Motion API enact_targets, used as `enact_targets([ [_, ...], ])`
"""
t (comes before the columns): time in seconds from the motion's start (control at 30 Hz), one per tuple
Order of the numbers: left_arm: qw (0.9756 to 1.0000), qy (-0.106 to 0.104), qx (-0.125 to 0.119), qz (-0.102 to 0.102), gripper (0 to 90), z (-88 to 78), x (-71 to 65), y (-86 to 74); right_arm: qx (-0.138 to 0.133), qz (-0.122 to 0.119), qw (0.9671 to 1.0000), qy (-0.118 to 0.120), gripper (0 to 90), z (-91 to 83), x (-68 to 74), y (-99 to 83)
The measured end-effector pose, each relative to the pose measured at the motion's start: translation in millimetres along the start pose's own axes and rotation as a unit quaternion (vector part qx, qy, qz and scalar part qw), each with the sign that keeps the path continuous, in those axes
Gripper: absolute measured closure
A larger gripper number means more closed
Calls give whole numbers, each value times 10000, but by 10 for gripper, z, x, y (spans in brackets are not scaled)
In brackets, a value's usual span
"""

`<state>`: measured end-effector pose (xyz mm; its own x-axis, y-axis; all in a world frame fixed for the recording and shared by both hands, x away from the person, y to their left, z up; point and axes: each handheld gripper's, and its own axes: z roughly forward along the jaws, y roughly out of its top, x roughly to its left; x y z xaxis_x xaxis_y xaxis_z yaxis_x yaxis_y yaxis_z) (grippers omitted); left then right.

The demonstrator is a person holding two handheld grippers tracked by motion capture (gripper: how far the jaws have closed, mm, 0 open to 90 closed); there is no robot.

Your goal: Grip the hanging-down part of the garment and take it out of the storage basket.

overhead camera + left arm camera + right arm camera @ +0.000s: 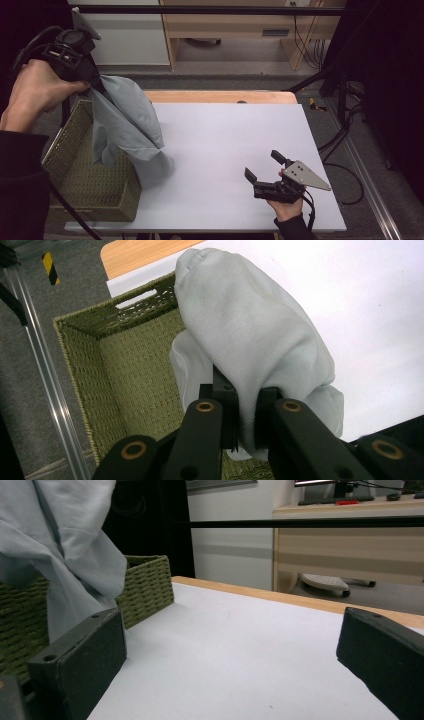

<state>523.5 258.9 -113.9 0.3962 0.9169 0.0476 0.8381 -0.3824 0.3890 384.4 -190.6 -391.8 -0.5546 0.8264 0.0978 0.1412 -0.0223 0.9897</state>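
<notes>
Left tongs [245, 432] clamp pale cloth [127, 120] over basket [80, 175]; right tongs [266, 166] wide apart.

Dim, soft overhead light (dark edges)

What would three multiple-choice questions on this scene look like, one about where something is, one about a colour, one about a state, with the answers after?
1. Where does the basket sit?
A. at the table's left edge
B. at its right edge
C. on the floor

2. What colour is the basket?
A. red
B. olive green
C. white

3. What state is the right claw in?
A. shut on the cloth
B. shut on nothing
C. open, holding nothing

Answers: 1 A, the high view shows it at the table's left edge. 2 B, its weave is olive green. 3 C, its jaws stand apart over bare table, while the left claw grips the pale cloth.
</notes>
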Motion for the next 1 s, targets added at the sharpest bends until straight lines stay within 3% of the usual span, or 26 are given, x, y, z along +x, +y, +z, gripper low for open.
enact_targets([
  [0.3, 10000, -19, 18, -1, 853, 16, 19, 0, 152, -99, 9995, -244, 3, -95, -80, -163],
  [0.33, 10000, -28, 13, -9, 853, 19, 16, 3, 186, 18, 9996, -231, 3, -118, -75, -170],
  [0.47, 10000, -19, 28, 6, 853, 24, 5, 14, 147, -22, 9992, -368, 3, -159, -109, -213],
  [1.0, 10000, -36, 23, -5, 853, 25, 28, -7, 168, -56, 9988, -454, 2, -171, -75, -274],
])
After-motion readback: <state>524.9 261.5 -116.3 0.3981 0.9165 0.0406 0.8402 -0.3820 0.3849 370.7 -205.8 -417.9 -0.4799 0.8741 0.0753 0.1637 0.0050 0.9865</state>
